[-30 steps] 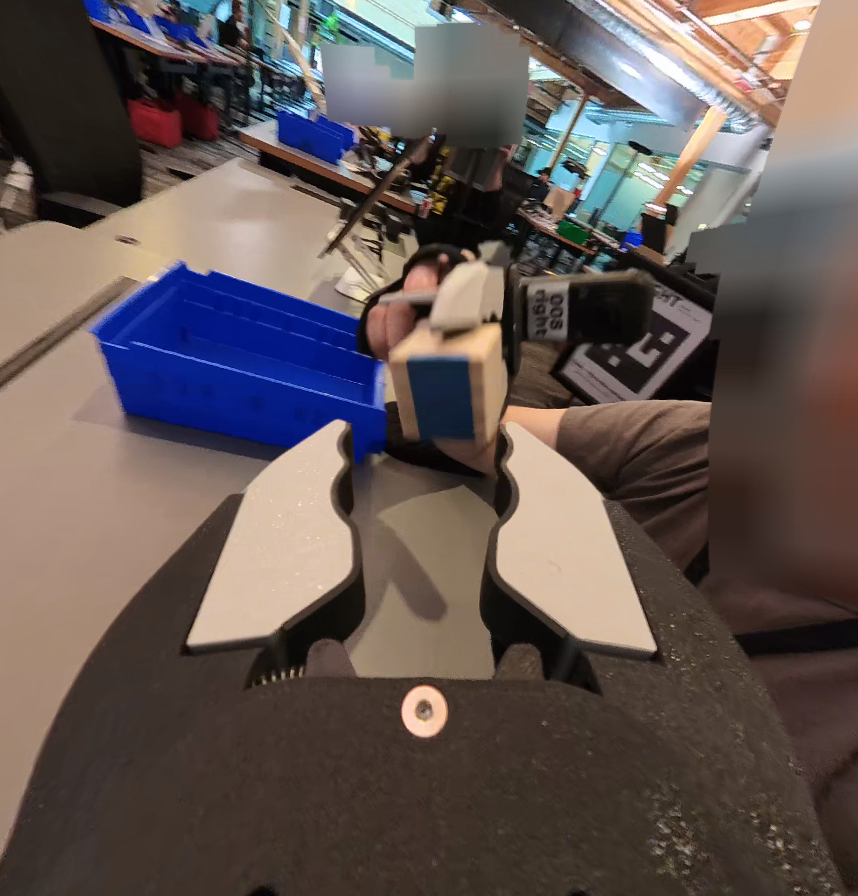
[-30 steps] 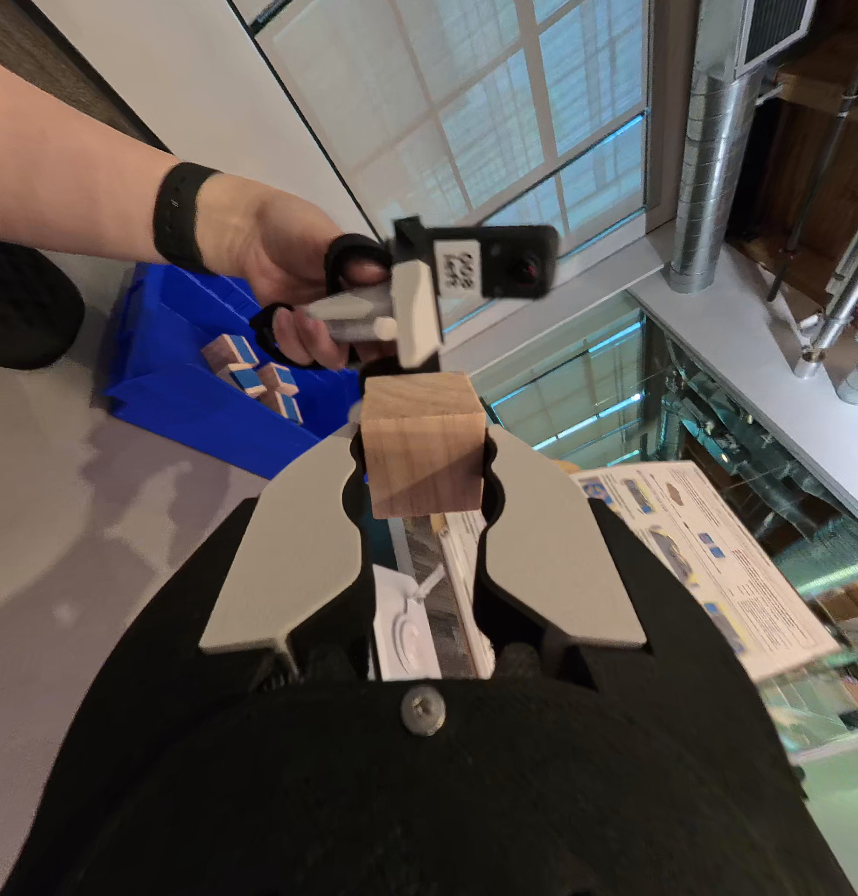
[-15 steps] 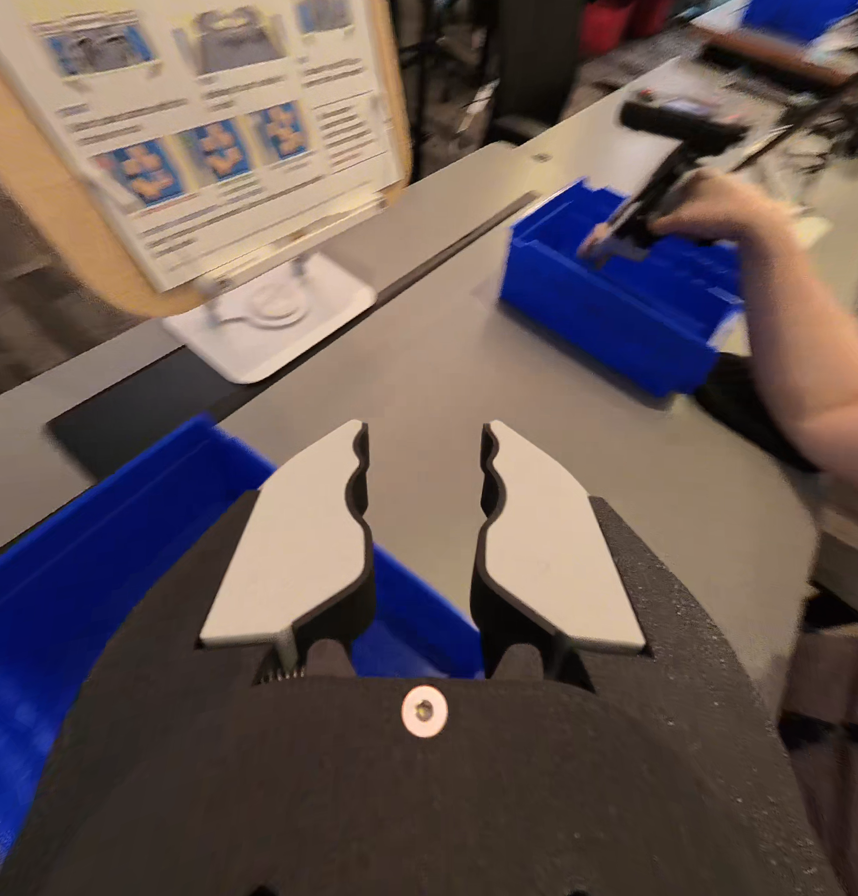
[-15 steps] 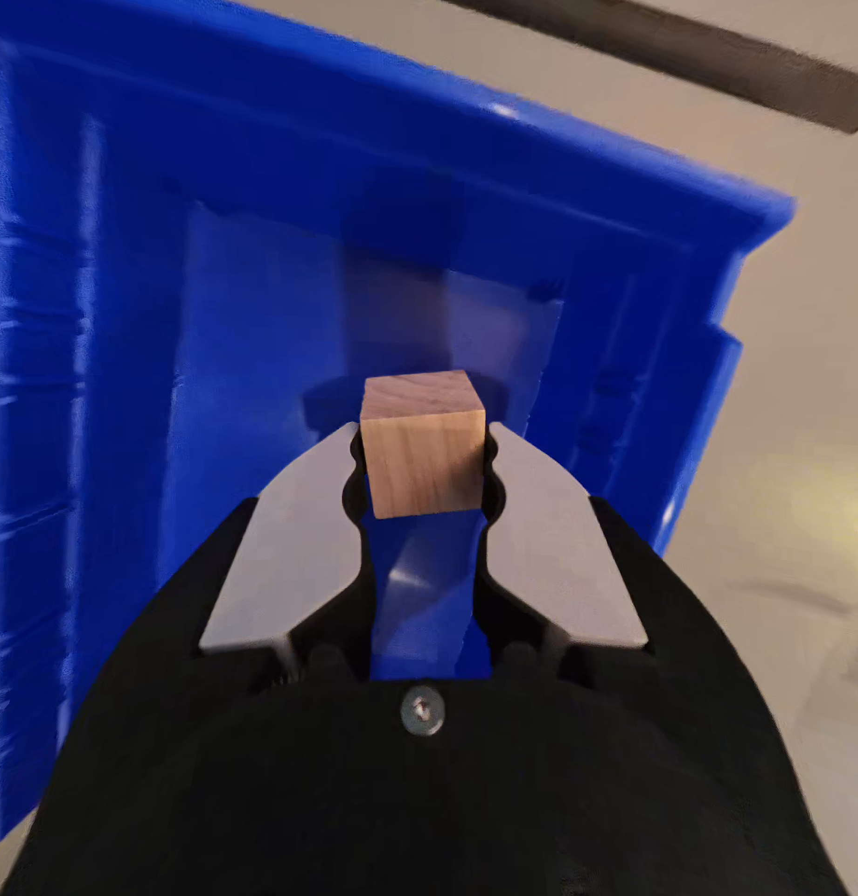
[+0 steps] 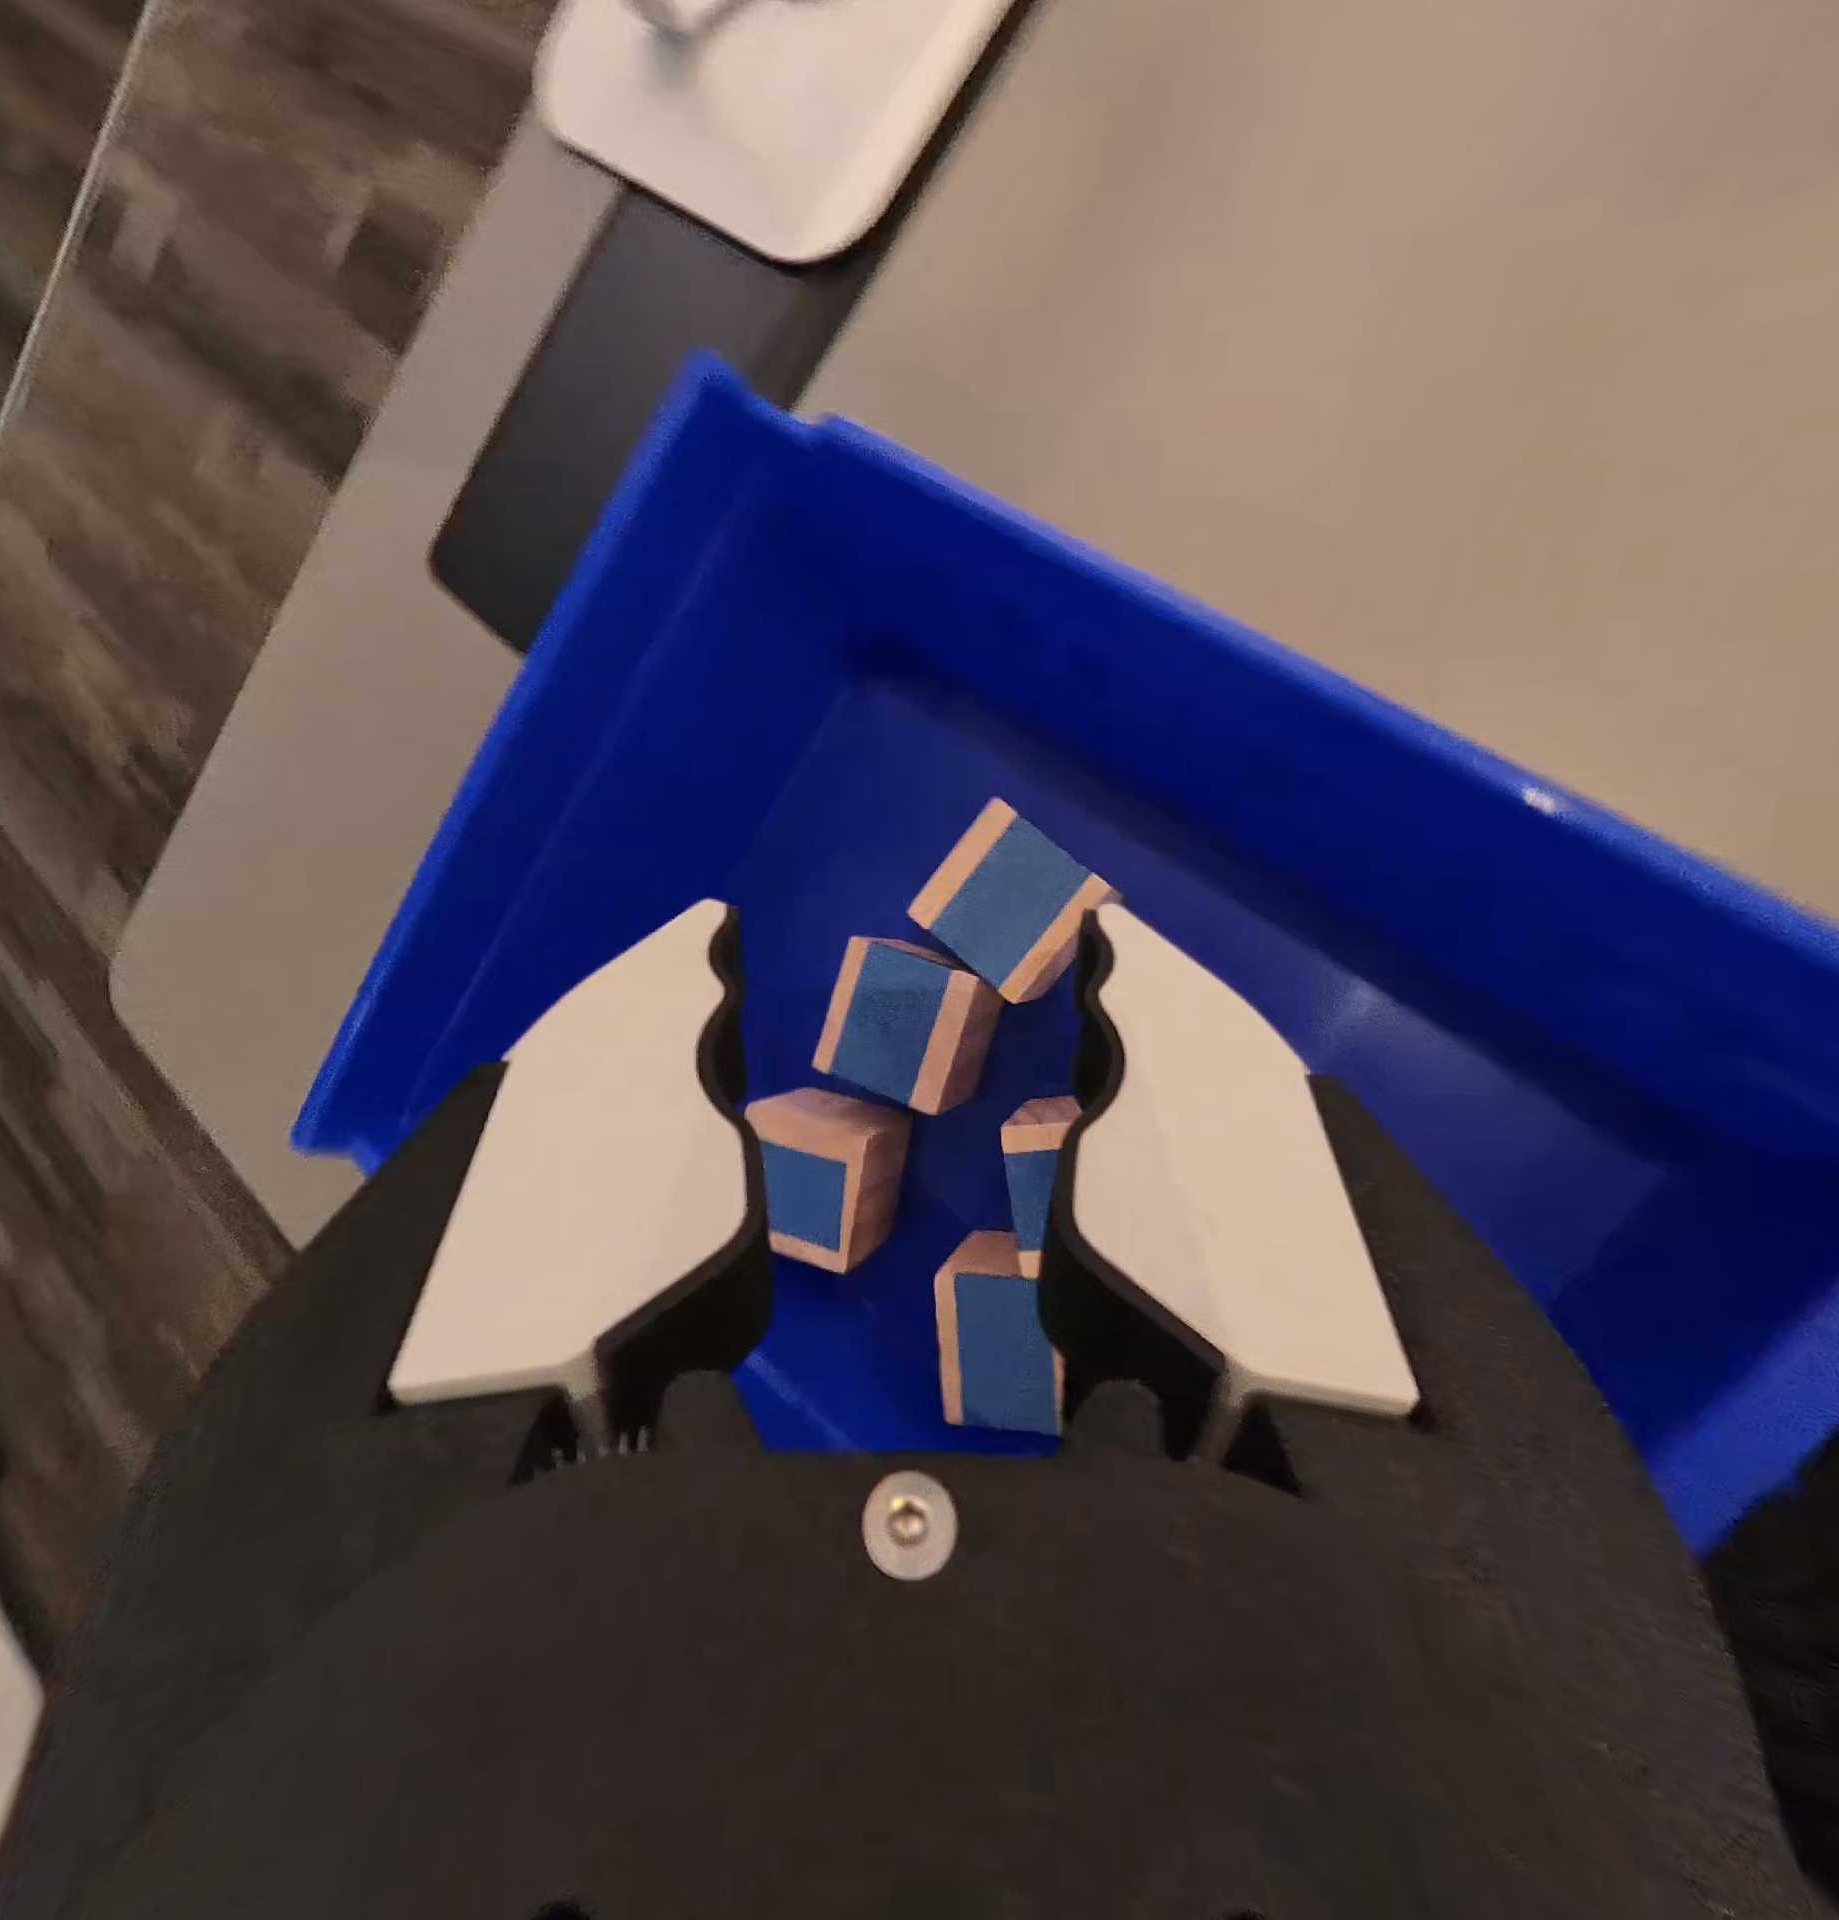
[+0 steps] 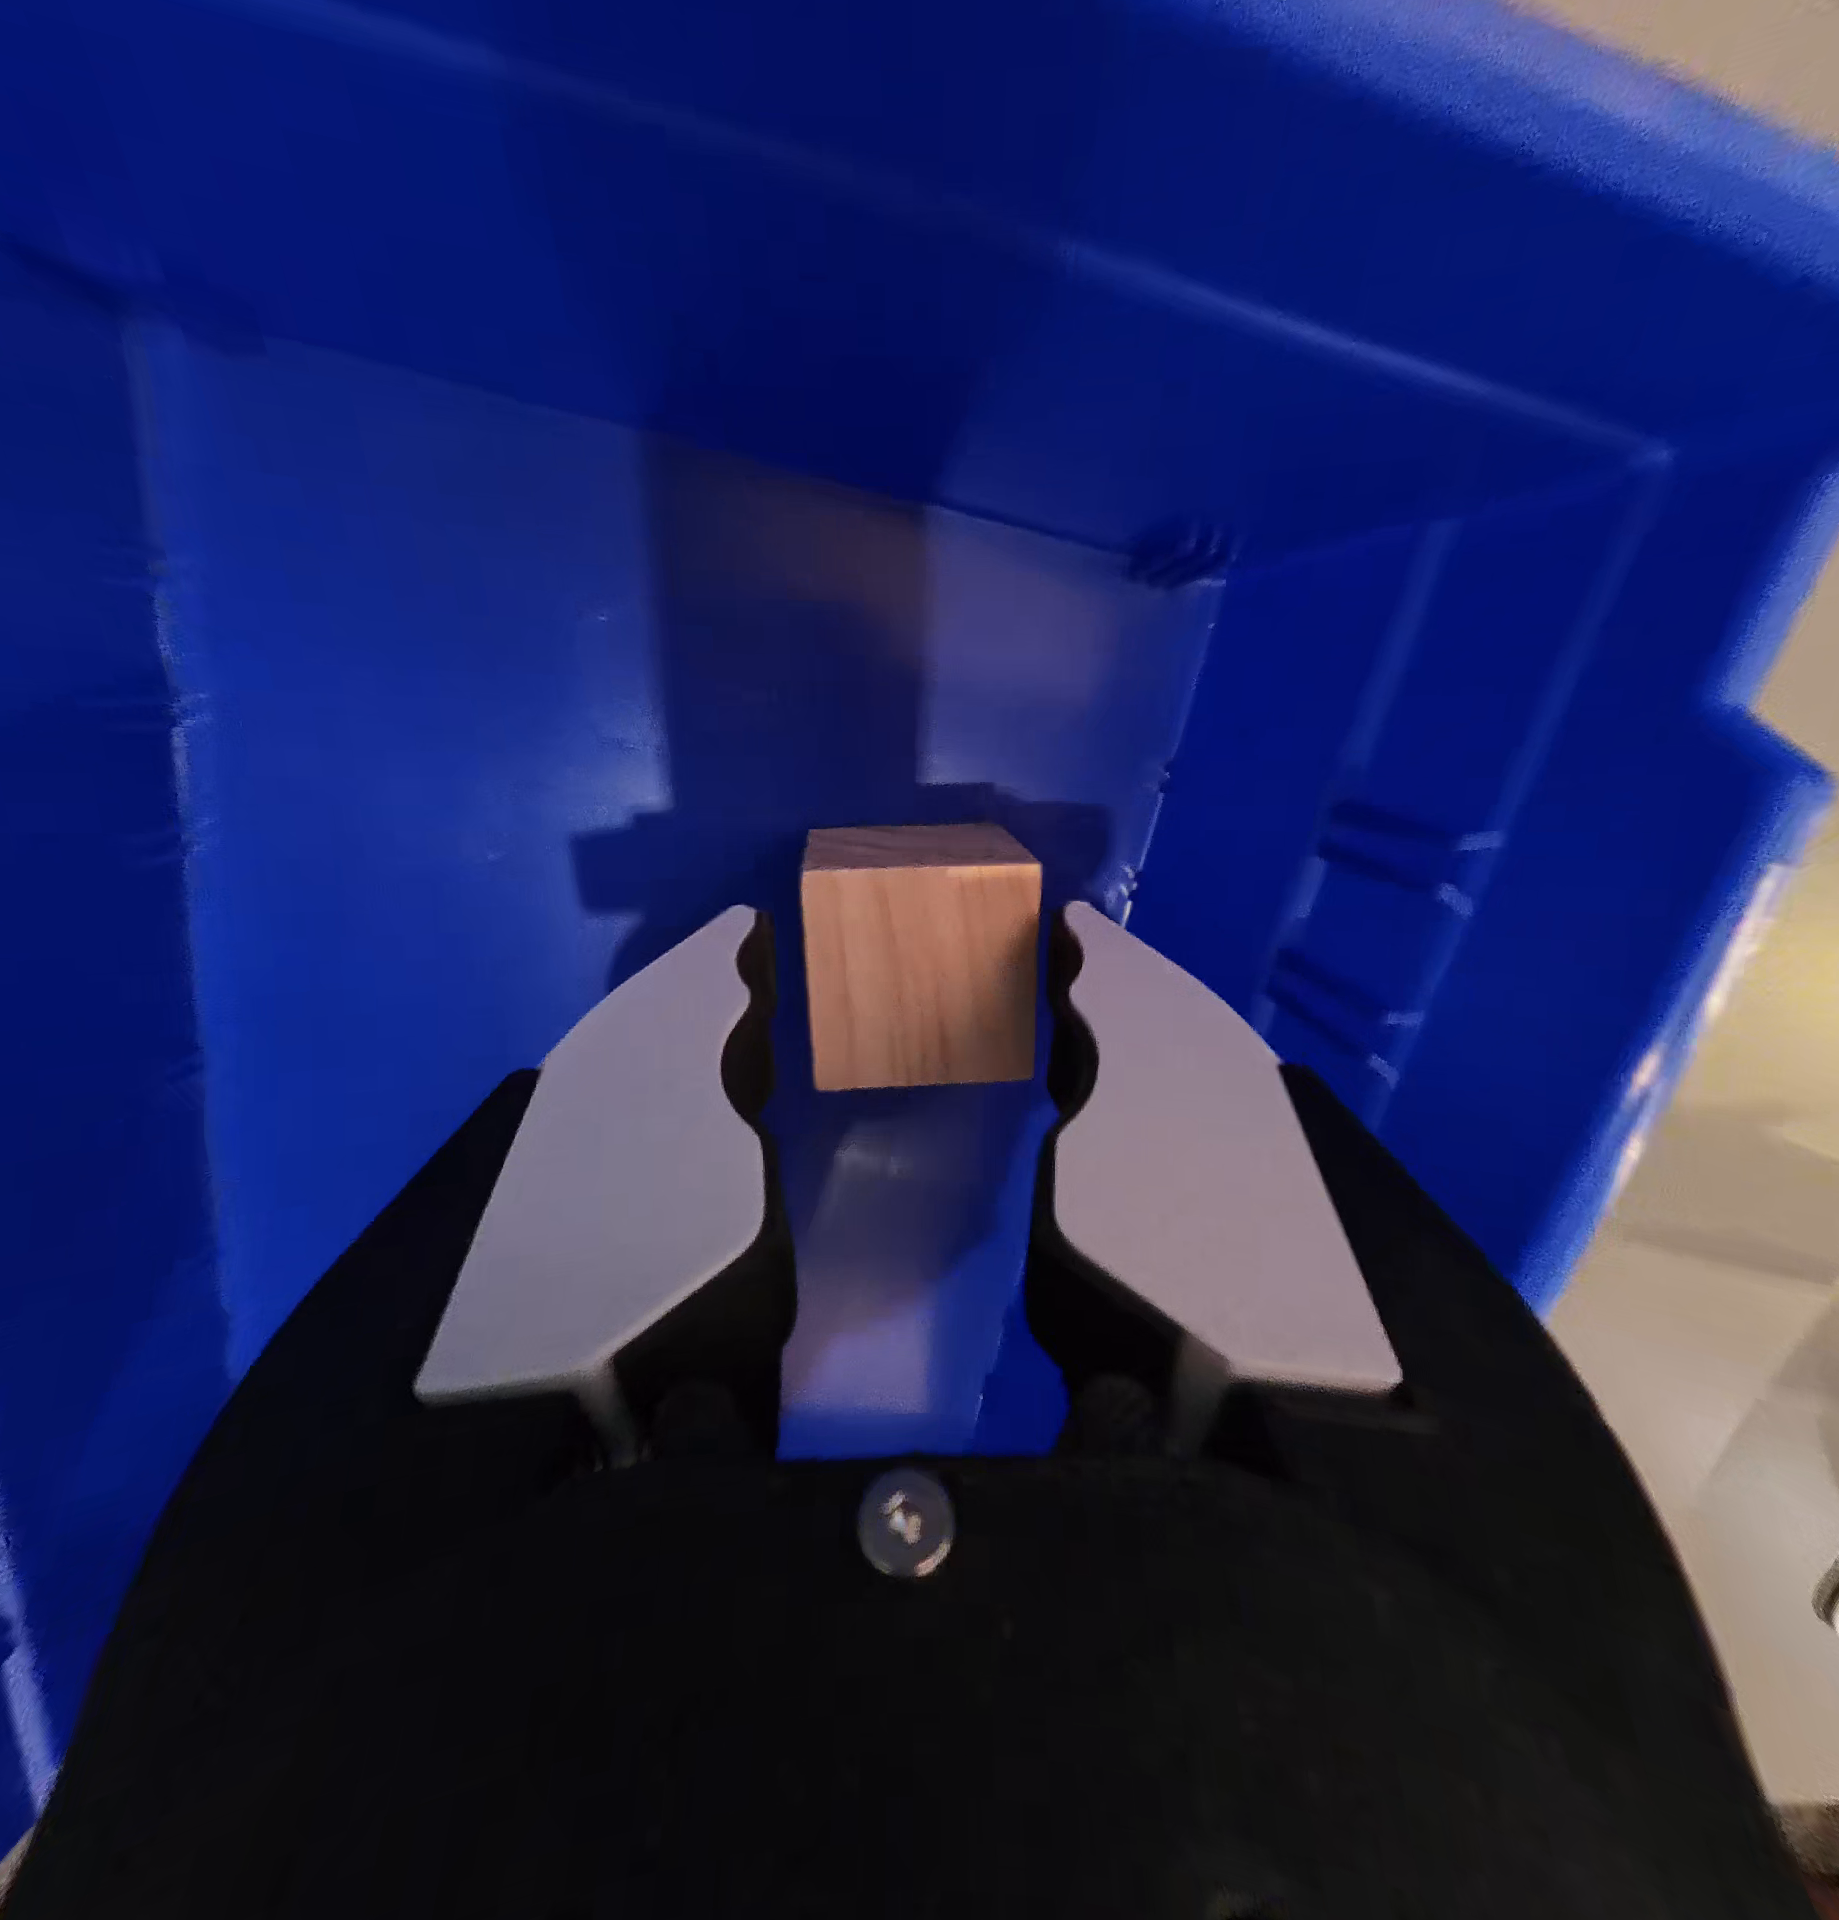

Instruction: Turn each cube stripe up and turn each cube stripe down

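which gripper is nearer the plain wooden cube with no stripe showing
Right. The right gripper has the plain wooden cube between its open fingers, inside a blue bin. The left gripper hovers over another bin's striped cubes.

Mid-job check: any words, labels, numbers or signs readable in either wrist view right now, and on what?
None readable.
Left wrist view: blue bin, striped cubes, white stand base: no writing shows.
Right wrist view: wooden cube is plain; pale marks on that bin's outer wall are too blurred to read.

grey tabletop (image 5: 1414, 364) | white stand base (image 5: 749, 135) at far edge | dark patterned floor (image 5: 53, 520)
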Available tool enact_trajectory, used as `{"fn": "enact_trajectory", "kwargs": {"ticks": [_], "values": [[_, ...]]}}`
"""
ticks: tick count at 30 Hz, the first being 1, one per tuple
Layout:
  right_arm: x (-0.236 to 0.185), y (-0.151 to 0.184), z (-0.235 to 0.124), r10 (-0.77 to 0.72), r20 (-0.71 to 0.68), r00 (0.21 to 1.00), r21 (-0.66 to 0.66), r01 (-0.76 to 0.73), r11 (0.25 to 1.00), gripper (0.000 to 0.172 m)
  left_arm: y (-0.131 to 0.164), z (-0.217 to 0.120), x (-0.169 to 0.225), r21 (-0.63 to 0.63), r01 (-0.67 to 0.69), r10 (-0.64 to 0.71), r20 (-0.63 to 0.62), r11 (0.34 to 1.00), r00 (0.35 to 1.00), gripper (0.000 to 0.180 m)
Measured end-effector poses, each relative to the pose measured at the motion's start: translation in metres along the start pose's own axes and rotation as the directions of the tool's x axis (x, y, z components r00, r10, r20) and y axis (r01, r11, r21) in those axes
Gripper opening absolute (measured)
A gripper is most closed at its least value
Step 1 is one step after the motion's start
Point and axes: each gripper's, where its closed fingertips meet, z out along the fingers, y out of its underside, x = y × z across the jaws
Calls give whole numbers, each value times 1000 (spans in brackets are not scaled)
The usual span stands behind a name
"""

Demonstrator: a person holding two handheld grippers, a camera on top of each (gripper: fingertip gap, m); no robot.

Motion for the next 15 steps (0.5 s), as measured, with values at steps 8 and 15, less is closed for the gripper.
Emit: {"fn": "enact_trajectory", "kwargs": {"ticks": [8,15], "values": [[-21,-15,-37,-88,9,996,118,86,989,55,18,45,29,-146,-152,127,-168,978,978,67],[-33,-19,-57,-139,8,990,165,135,977,56,36,66,30,-224,-191,144,-210,956,967,65]]}}
